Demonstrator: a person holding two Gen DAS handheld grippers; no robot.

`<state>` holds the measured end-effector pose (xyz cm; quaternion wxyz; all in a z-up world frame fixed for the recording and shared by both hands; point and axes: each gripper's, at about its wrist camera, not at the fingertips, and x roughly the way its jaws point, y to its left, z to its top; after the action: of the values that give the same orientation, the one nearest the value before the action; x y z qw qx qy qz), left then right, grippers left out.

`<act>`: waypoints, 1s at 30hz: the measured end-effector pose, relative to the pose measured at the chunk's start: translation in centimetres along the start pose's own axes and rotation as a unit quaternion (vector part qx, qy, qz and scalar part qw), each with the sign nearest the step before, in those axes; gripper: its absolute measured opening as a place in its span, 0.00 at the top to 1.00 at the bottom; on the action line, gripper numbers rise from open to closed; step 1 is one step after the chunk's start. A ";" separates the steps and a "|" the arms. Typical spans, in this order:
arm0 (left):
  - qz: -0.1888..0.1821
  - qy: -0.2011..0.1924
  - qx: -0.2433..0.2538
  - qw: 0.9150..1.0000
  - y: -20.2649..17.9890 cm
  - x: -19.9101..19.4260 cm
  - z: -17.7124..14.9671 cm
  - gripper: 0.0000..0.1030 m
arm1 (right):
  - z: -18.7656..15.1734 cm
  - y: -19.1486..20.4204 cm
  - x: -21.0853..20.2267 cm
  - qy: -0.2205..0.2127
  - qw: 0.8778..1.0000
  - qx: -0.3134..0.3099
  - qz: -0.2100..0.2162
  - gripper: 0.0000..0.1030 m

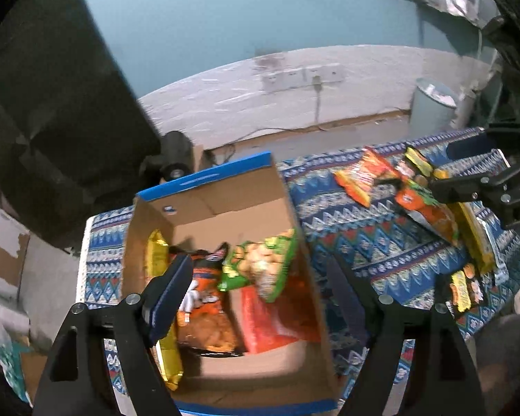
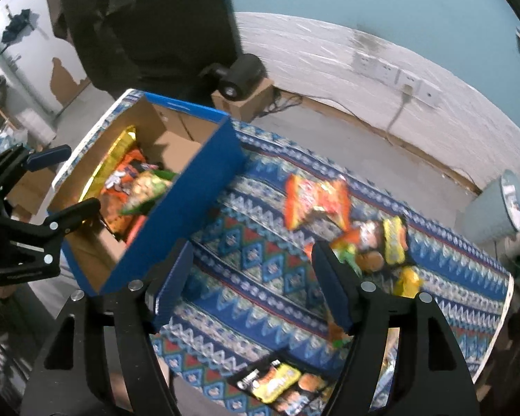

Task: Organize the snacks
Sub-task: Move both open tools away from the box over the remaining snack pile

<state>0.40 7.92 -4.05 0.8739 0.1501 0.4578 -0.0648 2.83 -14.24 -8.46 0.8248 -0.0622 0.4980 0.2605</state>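
inside blue cardboard box (image 1: 204, 176): green snack bag (image 1: 263, 267), orange bag (image 1: 204, 298), gold packet (image 1: 157, 253)

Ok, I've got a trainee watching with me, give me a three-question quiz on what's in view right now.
1. True or false: the cardboard box already has snack packets in it.
2. Where does the red-orange packet lie? A) in the box B) on the patterned cloth C) between gripper fingers
3. Fill in: the left gripper hangs over the ____, jaws apart and empty; the right gripper is over the cloth.

Key: 1 true. 2 B. 3 box.
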 end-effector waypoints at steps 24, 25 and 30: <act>-0.052 0.061 0.075 0.994 -11.0 3.7 1.7 0.21 | -7.0 -12.1 0.2 0.024 0.993 0.101 -0.049 0.30; -0.052 0.064 0.075 0.994 -11.2 4.1 1.9 0.21 | -7.2 -12.6 0.6 0.026 0.993 0.103 -0.054 0.30; -0.053 0.082 0.068 0.993 -12.4 6.4 2.6 0.21 | -8.0 -15.2 3.8 0.058 0.988 0.122 -0.073 0.30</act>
<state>3.04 -4.49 -10.44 0.8166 0.1894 0.5298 -0.1290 5.36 -28.76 -18.03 0.8129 -0.0123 0.5670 0.1326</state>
